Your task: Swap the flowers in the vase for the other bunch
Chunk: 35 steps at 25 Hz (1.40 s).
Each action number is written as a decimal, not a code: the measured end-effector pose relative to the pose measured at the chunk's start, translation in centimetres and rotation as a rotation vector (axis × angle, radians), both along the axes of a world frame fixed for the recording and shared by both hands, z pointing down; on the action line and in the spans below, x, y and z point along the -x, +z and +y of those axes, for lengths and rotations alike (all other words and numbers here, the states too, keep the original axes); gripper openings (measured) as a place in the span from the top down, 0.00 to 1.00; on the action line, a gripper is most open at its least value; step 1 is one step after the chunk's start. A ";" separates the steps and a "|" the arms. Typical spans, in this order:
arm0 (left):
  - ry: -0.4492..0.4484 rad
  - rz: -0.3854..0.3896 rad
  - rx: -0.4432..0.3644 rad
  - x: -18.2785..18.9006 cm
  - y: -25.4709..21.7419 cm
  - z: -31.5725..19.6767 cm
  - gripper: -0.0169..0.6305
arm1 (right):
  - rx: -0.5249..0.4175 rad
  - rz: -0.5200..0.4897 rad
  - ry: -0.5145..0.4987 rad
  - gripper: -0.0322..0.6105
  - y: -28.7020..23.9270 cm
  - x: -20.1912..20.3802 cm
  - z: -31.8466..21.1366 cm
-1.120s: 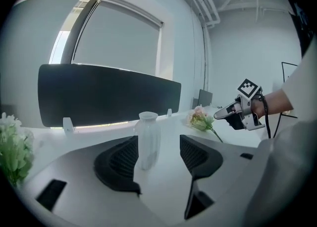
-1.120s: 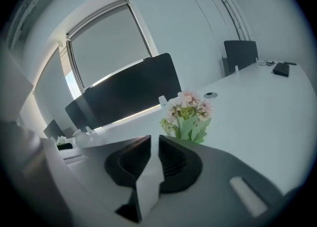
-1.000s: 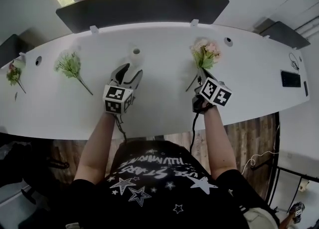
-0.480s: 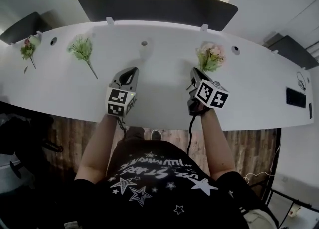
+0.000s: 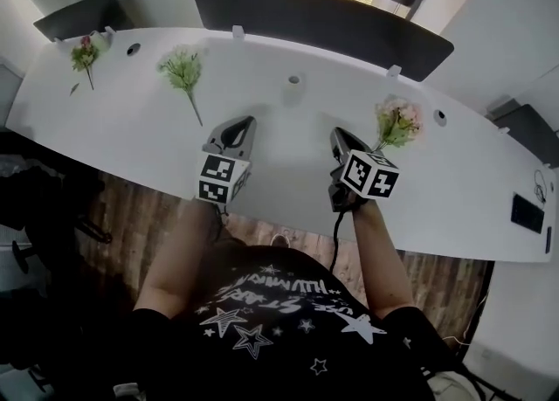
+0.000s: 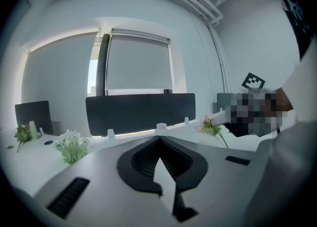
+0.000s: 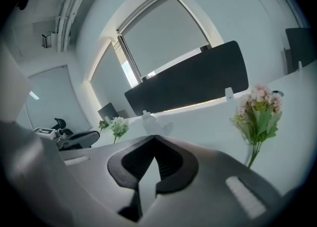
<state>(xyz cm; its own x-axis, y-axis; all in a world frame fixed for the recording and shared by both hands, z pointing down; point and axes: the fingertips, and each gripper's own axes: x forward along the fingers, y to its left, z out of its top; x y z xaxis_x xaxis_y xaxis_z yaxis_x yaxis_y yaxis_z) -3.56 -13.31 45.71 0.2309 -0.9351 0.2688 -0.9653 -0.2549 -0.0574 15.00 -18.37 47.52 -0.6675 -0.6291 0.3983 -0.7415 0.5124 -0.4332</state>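
Left of the vase (image 5: 293,79), the green bunch (image 5: 182,67) is lying untouched. The left gripper (image 5: 243,124), newly clenched on nothing, and the right gripper (image 5: 337,135), likewise shut empty, are retreating from it. Right of it, the pink bunch (image 5: 397,121) is lying, so refilling is seemingly pending.

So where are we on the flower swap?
Done: vase stands empty. In hand: nothing; left gripper and right gripper are shut, empty. To do: pink bunch and white bunch both lie on the desk; one must go in the vase. Which came out, can't tell.
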 end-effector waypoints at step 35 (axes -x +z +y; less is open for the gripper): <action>-0.077 0.103 0.043 37.1 3.0 2.0 0.96 | 0.082 0.195 -0.313 0.92 4.4 40.1 0.1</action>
